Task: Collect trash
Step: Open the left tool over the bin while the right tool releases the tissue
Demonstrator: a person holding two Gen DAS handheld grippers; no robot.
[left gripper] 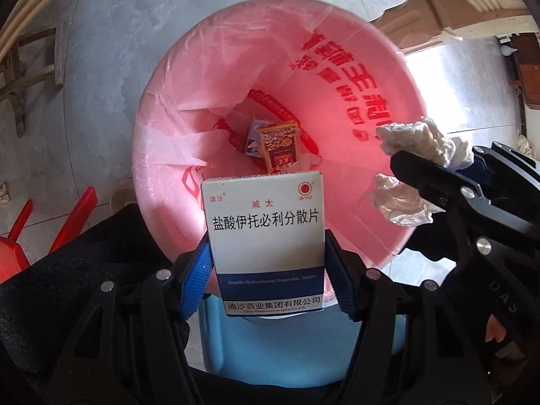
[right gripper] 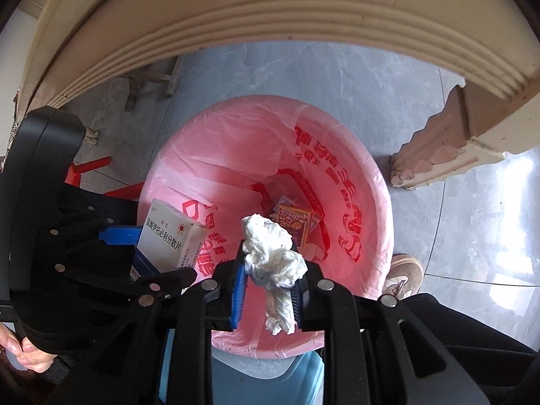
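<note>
My left gripper (left gripper: 268, 256) is shut on a white and blue medicine box (left gripper: 265, 229) and holds it upright over the near rim of a blue trash bin lined with a pink bag (left gripper: 168, 108). My right gripper (right gripper: 268, 276) is shut on a crumpled white tissue (right gripper: 273, 253) above the same bin (right gripper: 378, 202). The box (right gripper: 172, 236) and left gripper (right gripper: 141, 253) show at the left of the right wrist view; the tissue (left gripper: 425, 141) and right gripper (left gripper: 449, 168) show at the right of the left wrist view. A small orange box (left gripper: 280, 145) lies at the bag's bottom.
A cream table edge (right gripper: 270, 17) arches above the bin, with its carved leg (right gripper: 438, 155) to the right. A red plastic stool (left gripper: 20, 236) stands at the left on the grey marble floor (left gripper: 101, 50). A shoe (right gripper: 405, 273) is by the bin's right side.
</note>
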